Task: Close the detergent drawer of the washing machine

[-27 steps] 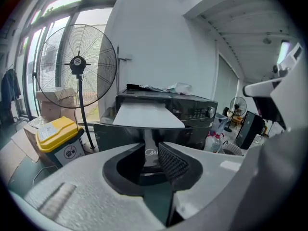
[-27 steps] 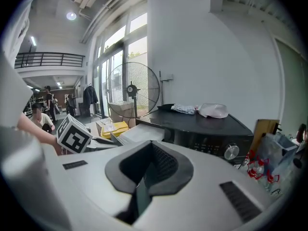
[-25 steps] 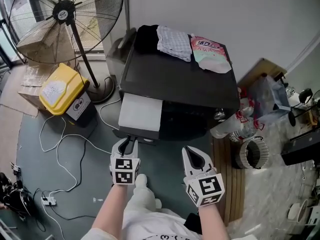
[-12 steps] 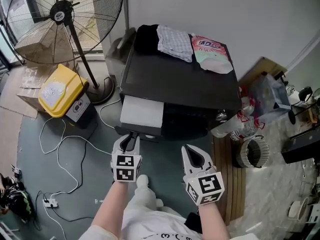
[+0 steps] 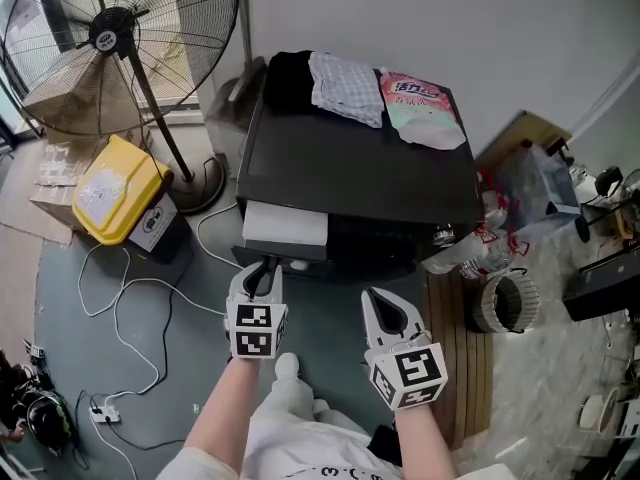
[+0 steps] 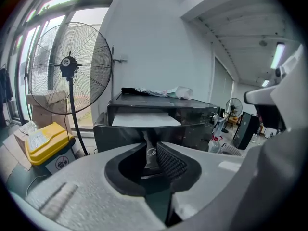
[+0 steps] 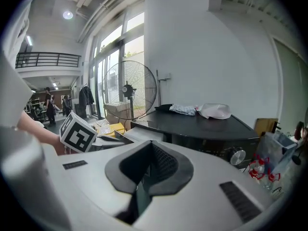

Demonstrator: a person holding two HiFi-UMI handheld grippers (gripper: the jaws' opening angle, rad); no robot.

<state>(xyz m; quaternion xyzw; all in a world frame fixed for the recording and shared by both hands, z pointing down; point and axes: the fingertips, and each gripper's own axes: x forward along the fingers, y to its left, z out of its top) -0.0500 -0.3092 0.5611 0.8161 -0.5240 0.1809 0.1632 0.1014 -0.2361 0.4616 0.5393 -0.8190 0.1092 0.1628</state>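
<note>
White detergent drawer partly out, left gripper at its front

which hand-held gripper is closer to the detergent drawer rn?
Left. The left hand-held gripper sits right at the front of the detergent drawer; the right hand-held gripper hangs back, off to its right.

We see a pedestal fan; a yellow-lidded bin sits just beside its base, and white cables trail over the floor in front of it.
</note>
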